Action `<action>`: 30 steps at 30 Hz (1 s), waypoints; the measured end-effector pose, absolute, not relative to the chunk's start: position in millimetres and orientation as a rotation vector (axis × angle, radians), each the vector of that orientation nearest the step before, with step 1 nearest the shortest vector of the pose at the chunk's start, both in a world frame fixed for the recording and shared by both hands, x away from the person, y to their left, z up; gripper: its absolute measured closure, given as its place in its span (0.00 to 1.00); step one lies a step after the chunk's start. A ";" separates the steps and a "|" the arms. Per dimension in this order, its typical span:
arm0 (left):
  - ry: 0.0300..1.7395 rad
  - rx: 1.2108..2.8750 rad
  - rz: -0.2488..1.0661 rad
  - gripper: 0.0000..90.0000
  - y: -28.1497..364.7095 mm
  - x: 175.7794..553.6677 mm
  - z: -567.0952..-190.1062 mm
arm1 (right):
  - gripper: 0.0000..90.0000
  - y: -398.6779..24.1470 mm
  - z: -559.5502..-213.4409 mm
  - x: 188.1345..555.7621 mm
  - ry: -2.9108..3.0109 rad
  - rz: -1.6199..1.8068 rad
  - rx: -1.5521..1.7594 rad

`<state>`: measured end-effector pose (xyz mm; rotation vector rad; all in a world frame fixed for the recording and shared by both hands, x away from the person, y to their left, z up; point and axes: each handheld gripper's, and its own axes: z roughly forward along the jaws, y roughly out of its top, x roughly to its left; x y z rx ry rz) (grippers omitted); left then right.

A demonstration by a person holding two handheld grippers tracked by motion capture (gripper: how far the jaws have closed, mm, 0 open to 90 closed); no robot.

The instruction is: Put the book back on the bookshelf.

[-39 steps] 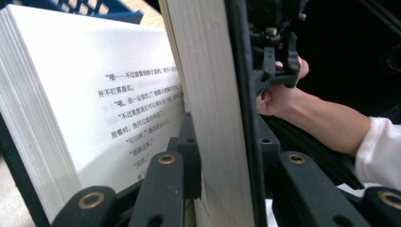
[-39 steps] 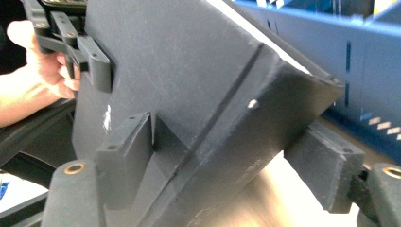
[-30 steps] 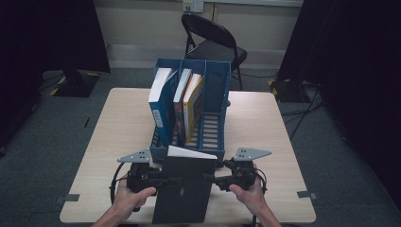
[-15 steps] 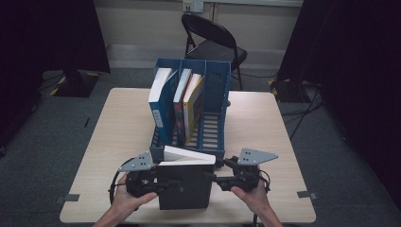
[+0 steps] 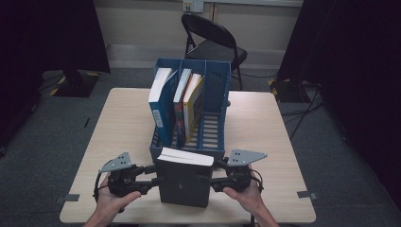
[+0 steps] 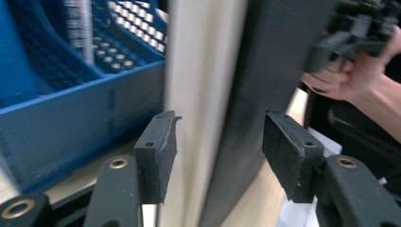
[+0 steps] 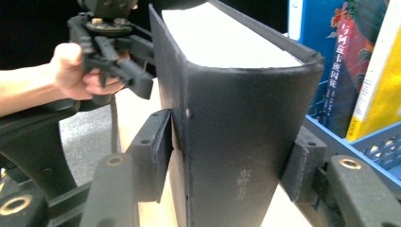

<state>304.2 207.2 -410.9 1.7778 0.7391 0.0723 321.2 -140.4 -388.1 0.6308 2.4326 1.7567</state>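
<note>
1. Where the high view is read as a clock face, a thick black hardback (image 5: pixel 183 182) is seen standing upright on the table (image 5: pixel 118 123) at about 6 o'clock, just in front of the blue file rack (image 5: pixel 217 85). It is flanked by the left claw (image 5: pixel 152 180) at 8 o'clock and the right claw (image 5: pixel 218 181) at 5 o'clock. Three books are held upright in the rack: a blue one (image 5: pixel 161 101) in its left slot, a red-spined one (image 5: pixel 180 101) and a yellow one (image 5: pixel 194 106) in the middle slot; the right slot is empty.

2. Seen from the left gripper view, the hardback's page edge (image 6: pixel 201 85) and dark cover stand between the left claw's jaws, which have just been opening; both pads are clear of the book, so it is released on this side. The rack's blue wall (image 6: pixel 71 118) lies at 9 o'clock.

3. Seen from the right gripper view, the spine (image 7: pixel 241 156) is grasped across its width by the right claw, whose jaws have just been closing, one pad on each cover. The book is judged heavy and stiff, with a smooth cover that might slip; a hold low on both boards near the spine is advised.
</note>
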 end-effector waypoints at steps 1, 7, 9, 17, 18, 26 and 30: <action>0.740 1.781 0.062 0.47 206.4 306.2 -412.1 | 0.50 -140.6 -388.0 320.9 2.437 1.758 0.624; 0.712 1.797 0.036 0.43 193.7 307.9 -415.4 | 0.49 -137.8 -388.0 318.3 2.448 1.735 0.597; 0.718 1.804 0.041 0.43 192.9 308.4 -414.5 | 0.46 -134.4 -389.4 318.3 2.453 1.723 0.599; 0.706 1.791 0.038 0.44 193.4 308.1 -416.1 | 0.53 -117.5 -395.5 318.9 2.506 1.689 0.548; 0.703 1.789 0.030 0.44 193.7 307.8 -415.9 | 0.54 -115.9 -395.8 318.6 2.510 1.680 0.543; 0.699 1.793 0.059 0.43 192.4 306.3 -415.9 | 0.57 -101.4 -400.3 315.3 2.510 1.665 0.532; 0.695 1.802 0.055 0.40 190.1 307.1 -415.3 | 0.58 -105.3 -399.0 311.9 2.509 1.650 0.537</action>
